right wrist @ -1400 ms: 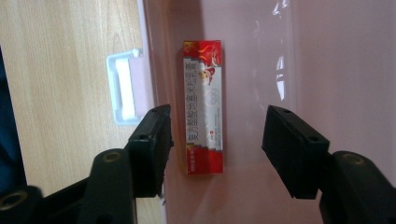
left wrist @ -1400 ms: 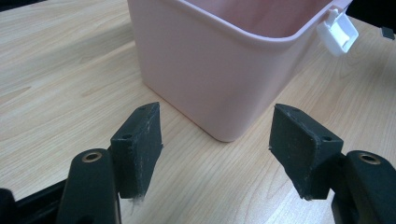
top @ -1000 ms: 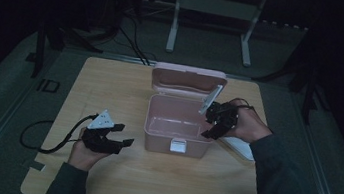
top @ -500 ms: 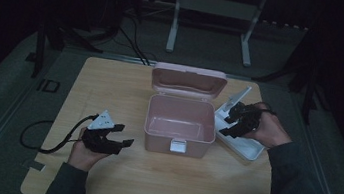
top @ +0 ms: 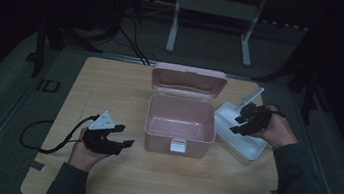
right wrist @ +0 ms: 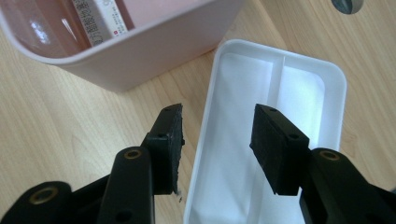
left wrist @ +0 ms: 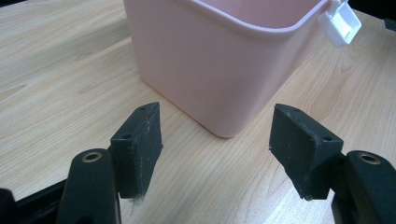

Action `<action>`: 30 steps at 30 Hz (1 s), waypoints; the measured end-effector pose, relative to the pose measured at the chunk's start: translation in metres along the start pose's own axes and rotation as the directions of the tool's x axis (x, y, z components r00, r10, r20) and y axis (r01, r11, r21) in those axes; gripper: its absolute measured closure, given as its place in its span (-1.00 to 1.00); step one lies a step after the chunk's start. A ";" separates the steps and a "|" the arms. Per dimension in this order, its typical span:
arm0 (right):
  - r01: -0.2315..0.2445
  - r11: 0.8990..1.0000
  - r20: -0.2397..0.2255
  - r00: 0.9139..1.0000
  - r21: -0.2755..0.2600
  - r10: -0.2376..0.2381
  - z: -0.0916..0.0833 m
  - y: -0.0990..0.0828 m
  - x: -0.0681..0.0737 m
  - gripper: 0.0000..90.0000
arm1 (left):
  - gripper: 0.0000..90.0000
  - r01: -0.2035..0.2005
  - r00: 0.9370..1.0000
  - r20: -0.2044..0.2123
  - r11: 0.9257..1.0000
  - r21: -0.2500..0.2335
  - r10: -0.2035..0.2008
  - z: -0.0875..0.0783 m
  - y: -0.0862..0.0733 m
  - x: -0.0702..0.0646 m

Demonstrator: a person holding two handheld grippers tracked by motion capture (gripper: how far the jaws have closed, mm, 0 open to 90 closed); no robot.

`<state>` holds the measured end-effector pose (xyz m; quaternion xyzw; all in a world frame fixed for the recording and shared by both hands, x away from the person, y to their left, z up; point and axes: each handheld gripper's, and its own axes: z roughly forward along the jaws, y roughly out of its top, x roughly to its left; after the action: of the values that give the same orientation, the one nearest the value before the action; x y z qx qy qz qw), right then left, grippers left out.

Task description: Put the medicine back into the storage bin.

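An open pink box (top: 180, 123) stands mid-table with its lid (top: 188, 81) tipped back. A printed packet (right wrist: 109, 18) lies inside it. Right of the box a white two-compartment tray (top: 244, 142) rests on the table. My right gripper (top: 242, 122) hovers open over the tray's near-box side. In the right gripper view the right gripper (right wrist: 217, 135) straddles the tray's rim (right wrist: 205, 121), gripping nothing. My left gripper (top: 121, 141) rests open on the table left of the box. In the left gripper view the left gripper (left wrist: 215, 140) faces the box's corner (left wrist: 219, 60) and white latch (left wrist: 340, 21).
The wooden table (top: 111, 84) has bare surface at its left and along its front. A black cable (top: 49, 136) loops off the left gripper over the table's left edge. A white stand (top: 211, 11) and dark cables lie on the floor beyond.
My right gripper has moved from over the pink box to the right, and the white tray went with it; the tray now lies beside the box. The left gripper has not moved.
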<state>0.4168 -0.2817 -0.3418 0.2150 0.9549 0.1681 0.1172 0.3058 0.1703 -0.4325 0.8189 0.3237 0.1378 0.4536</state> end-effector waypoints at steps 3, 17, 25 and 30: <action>-0.014 1.000 0.012 1.000 0.010 0.014 0.005 -0.003 -0.004 0.19 | -0.24 0.000 1.000 0.000 1.000 0.001 0.000 0.000 0.000 0.000; -0.101 0.994 0.008 0.995 0.046 0.101 0.031 -0.021 -0.033 0.28 | -0.24 -0.002 1.000 0.003 1.000 0.008 0.002 0.002 -0.001 0.000; -0.112 0.987 0.025 0.994 0.116 0.110 0.047 -0.024 -0.044 0.32 | -0.24 0.000 1.000 0.005 1.000 0.011 0.000 0.003 -0.001 -0.001; -0.111 0.982 0.033 0.994 0.152 0.107 0.055 -0.024 -0.050 0.42 | -0.24 -0.001 1.000 0.006 1.000 0.012 0.001 0.003 -0.001 -0.001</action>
<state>0.4682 -0.3093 -0.3937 0.2774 0.9502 0.0978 0.1027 0.3064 0.1682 -0.4354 0.8221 0.3227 0.1336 0.4497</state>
